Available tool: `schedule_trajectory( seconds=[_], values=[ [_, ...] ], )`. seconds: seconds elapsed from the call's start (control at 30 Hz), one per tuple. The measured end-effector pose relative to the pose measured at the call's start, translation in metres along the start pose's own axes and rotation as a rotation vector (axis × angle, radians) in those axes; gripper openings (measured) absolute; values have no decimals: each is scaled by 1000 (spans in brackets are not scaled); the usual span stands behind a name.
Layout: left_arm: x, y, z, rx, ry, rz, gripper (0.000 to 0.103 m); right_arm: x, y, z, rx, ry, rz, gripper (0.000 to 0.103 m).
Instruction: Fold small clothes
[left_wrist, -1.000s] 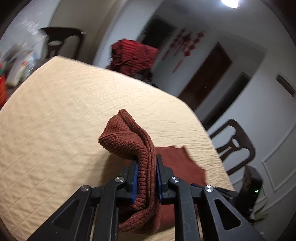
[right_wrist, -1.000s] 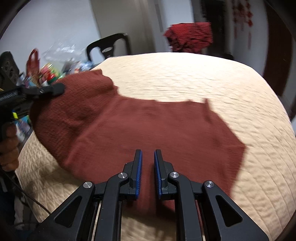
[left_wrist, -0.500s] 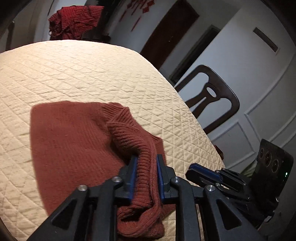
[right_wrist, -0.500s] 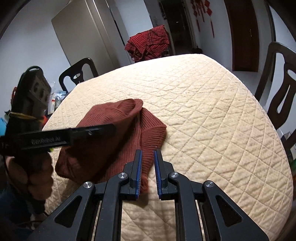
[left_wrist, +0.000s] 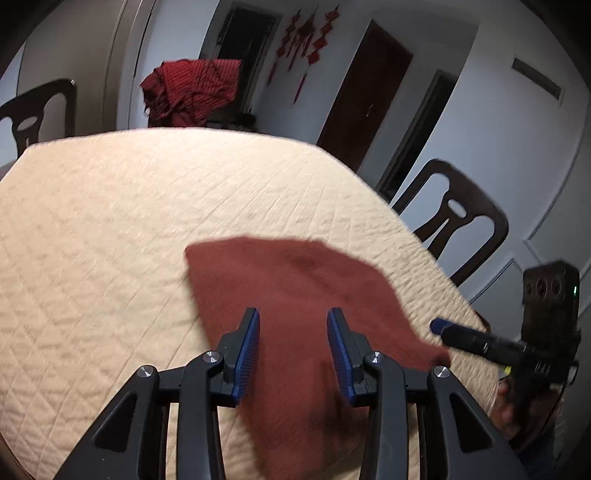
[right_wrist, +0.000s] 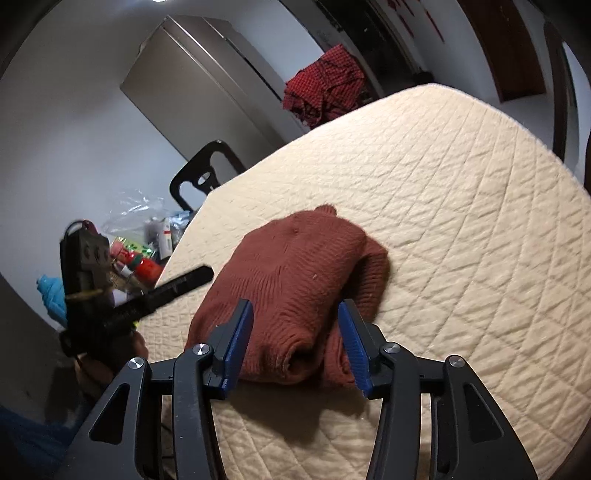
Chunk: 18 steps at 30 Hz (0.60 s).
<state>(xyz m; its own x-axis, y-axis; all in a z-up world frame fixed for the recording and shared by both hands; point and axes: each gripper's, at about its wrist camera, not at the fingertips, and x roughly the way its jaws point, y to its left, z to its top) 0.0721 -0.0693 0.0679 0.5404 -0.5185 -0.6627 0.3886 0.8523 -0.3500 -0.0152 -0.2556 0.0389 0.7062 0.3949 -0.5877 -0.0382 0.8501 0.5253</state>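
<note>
Low in both wrist views, a rust-red ribbed knit garment (right_wrist: 295, 291) lies folded into a thick bundle on the desk (right_wrist: 461, 184), which is covered with a cream quilted cloth. In the right wrist view the bundle sits at the centre of the frame and runs from the lower middle up toward the centre, its rolled, doubled end nearest the camera. The right tongs (right_wrist: 295, 343) are opening, their blue pads standing either side of that near end with a gap showing on both sides, so nothing is gripped. In the left wrist view the same garment (left_wrist: 295, 295) fills the lower centre as a flat wedge that widens toward the lower right, blurred. The left tongs (left_wrist: 293, 352) are also opening above it, with cloth behind the gap but neither pad pressing on it. Both tongs point along the bundle from its near end, and the right one looks the closer to it; I judge any further tuck would start from that rolled end.

The knit looks soft and heavy, with fine ribs and a loose edge bulging at the right of the bundle. A dark wooden chair (left_wrist: 454, 218) stands at the right of the left view, and a red checked cloth (right_wrist: 325, 88) hangs beyond the desk's far end, high in the frame.
</note>
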Motion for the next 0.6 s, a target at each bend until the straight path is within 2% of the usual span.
schedule_trajectory(
  seconds=[0.1,0.13,0.17,0.37,0.47,0.6],
  values=[
    [3,0,-11,17,14,28,40,14,4,-4,-41,51,-66,47],
    [7,-2,-14,27,16,39,40,18,4,-5,-54,67,-86,42],
    [9,-3,-18,39,23,48,40,26,5,-8,-76,97,-123,29],
    [16,-13,-28,81,5,85,41,30,4,-15,-110,104,-161,28],
    [8,-11,-26,59,3,73,40,18,7,-21,-123,91,-175,28],
    [-3,-12,-22,70,-30,86,40,2,18,-14,-173,15,-215,28]
  ],
)
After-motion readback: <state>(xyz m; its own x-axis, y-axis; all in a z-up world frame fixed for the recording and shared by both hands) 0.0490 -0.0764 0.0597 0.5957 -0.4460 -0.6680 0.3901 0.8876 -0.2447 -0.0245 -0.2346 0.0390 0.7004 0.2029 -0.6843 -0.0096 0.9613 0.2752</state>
